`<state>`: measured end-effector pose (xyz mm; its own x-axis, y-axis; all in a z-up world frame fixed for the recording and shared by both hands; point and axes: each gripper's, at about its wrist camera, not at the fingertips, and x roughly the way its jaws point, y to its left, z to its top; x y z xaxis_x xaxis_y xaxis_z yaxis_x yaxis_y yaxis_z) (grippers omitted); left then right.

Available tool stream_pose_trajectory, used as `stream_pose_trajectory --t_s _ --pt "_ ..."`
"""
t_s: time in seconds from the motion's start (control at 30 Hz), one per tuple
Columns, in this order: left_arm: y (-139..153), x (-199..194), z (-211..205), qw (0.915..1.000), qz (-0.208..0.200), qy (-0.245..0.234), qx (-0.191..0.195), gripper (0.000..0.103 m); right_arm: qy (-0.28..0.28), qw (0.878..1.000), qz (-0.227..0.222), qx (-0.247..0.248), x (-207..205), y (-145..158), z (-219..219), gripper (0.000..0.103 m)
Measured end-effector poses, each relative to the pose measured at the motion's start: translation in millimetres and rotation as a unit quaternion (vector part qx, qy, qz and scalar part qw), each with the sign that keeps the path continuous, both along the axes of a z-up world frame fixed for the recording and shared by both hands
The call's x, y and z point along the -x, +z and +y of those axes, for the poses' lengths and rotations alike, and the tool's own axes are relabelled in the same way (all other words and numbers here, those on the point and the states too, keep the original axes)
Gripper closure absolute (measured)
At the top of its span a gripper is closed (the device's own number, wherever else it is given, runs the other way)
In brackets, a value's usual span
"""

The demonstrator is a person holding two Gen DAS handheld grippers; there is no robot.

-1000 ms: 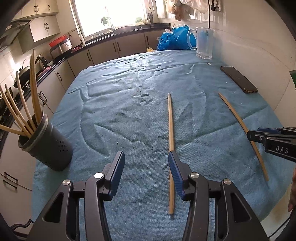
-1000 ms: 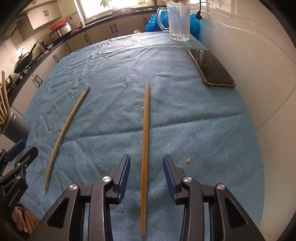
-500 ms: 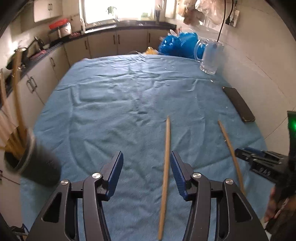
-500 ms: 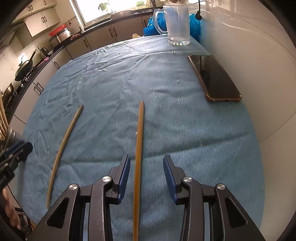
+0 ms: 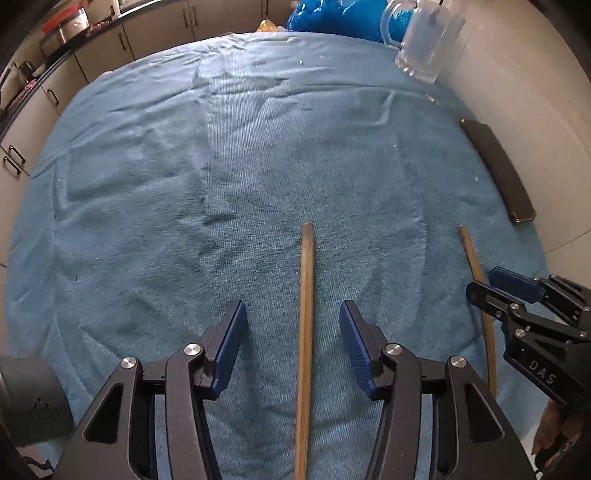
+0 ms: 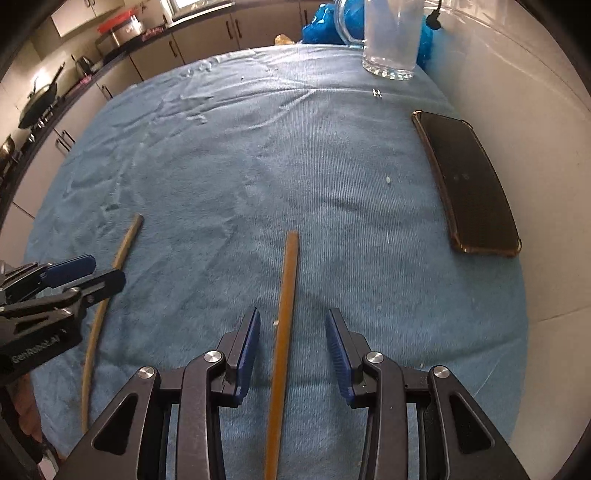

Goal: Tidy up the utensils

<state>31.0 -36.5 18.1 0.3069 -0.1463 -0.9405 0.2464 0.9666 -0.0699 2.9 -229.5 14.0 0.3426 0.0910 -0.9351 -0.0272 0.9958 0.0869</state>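
Two long wooden sticks lie on the blue towel-covered table. My left gripper [image 5: 291, 317] is open and straddles the left stick [image 5: 306, 295], which runs between its jaws. My right gripper [image 6: 292, 328] is open and straddles the right stick [image 6: 284, 314] the same way. Each view shows the other gripper too: the right gripper [image 5: 484, 280] over the right stick [image 5: 476, 266], and the left gripper [image 6: 103, 271] over the left stick [image 6: 122, 254]. The grey utensil holder [image 5: 29, 402] shows only at the left wrist view's lower left edge.
A black phone [image 6: 465, 184] lies near the right wall. A clear glass mug [image 6: 391, 40] and a blue bag [image 5: 332, 18] stand at the table's far end. Kitchen cabinets and a counter [image 6: 110, 59] run along the left and back.
Both grippers have moved forward and lower along their sticks. The left gripper shifted right so its stick now lies centred between the jaws; the utensil holder slid almost out of view.
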Motion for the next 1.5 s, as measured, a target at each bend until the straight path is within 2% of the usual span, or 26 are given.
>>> stream_pose_trajectory --t_s 0.2,0.27,0.33,0.37,0.4,0.53,0.7,0.8,0.87,1.1,1.2,1.5 --pt "-3 -12 -12 0.9988 0.005 -0.030 -0.037 0.052 0.024 0.998 0.043 0.029 -18 -1 6 0.063" --pt "-3 -15 -18 0.9980 0.003 -0.043 -0.046 0.052 0.025 0.998 0.054 0.029 -24 -1 5 0.067" --pt "-1 -14 -22 0.9973 -0.001 -0.062 -0.041 0.071 0.023 0.997 0.062 0.038 -30 -1 5 0.080" --pt "0 -12 -24 0.9968 -0.006 -0.069 -0.042 0.094 0.026 0.997 0.063 0.040 -31 -1 6 0.084" --pt "0 -10 -23 0.9968 -0.007 -0.070 -0.038 0.096 0.030 0.997 0.062 0.042 -33 -1 7 0.093" --pt "9 11 -15 0.9964 -0.050 -0.066 -0.017 0.096 0.038 0.998 0.033 0.048 -26 0 13 0.096" --pt "36 50 17 0.9940 -0.089 -0.042 0.048 0.096 0.032 0.999 -0.026 -0.012 2 11 13 0.096" --pt "53 66 32 0.9904 -0.105 -0.028 0.084 0.096 0.029 0.997 -0.070 -0.033 22 27 19 0.096" --pt "66 82 41 0.9865 -0.126 -0.019 0.103 0.096 0.029 0.994 -0.101 -0.038 35 39 21 0.096" --pt "102 125 60 0.9680 -0.213 0.008 0.133 0.096 0.028 0.980 -0.194 -0.048 84 85 30 0.096" --pt "115 144 80 0.9578 -0.241 0.026 0.155 0.096 0.032 0.972 -0.226 -0.053 102 101 37 0.096" --pt "151 195 157 0.9232 -0.325 0.113 0.170 0.096 0.042 0.951 -0.289 -0.102 122 142 72 0.096"
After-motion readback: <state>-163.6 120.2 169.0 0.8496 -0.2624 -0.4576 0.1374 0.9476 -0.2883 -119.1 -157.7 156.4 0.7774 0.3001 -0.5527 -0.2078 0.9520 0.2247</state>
